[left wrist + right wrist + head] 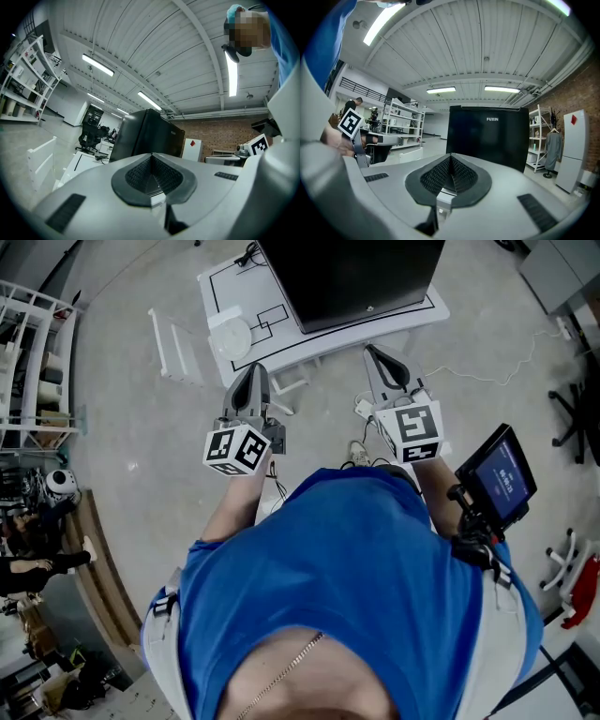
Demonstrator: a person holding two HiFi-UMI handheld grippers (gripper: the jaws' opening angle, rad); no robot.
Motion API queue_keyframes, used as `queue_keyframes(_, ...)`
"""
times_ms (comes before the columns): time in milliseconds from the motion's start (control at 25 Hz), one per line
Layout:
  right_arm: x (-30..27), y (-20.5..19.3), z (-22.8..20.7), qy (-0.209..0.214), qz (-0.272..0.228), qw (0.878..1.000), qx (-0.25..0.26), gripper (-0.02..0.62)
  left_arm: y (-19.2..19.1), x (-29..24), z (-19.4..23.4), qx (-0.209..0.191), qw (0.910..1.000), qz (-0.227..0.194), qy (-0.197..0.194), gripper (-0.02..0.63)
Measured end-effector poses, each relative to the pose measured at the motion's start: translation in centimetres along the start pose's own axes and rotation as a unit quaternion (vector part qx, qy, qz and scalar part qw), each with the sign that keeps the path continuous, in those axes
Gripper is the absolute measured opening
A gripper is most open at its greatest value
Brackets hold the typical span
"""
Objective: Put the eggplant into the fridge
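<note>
Black fridge [352, 277] on white table [228, 289], ahead of left claw [251, 376] and right claw [382, 357]; both closed, pads together.

The black fridge [487, 140] bears "FUXIN" in white near its top edge (nothing else reads clearly).

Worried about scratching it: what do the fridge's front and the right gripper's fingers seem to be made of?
The fridge: smooth black front with a slight sheen, probably painted metal or glass. The right gripper: fingers matte black, likely rubber, judging by the fine grid texture; the grey shell around them looks like moulded plastic.
</note>
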State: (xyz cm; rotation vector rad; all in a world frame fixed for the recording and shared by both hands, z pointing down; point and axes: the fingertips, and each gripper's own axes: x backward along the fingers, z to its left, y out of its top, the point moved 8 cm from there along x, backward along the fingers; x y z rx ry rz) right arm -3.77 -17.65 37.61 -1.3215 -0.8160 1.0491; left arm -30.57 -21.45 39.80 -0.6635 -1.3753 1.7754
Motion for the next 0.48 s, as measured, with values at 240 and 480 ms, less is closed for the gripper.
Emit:
queue_keyframes(240,-0.1,0.0,-0.2,-0.002,0.001,1.0,-0.001,0.002,-0.1,-0.5,-0.1,-0.001,1.0,0.006,-0.006,0.008)
queue_keyframes(480,0.0,-0.7,-1.0,0.003,0.004,1.0,-0.001,0.002,-0.6,-1.6,-0.7,-0.005,0.9999,0.006,-0.009,0.008)
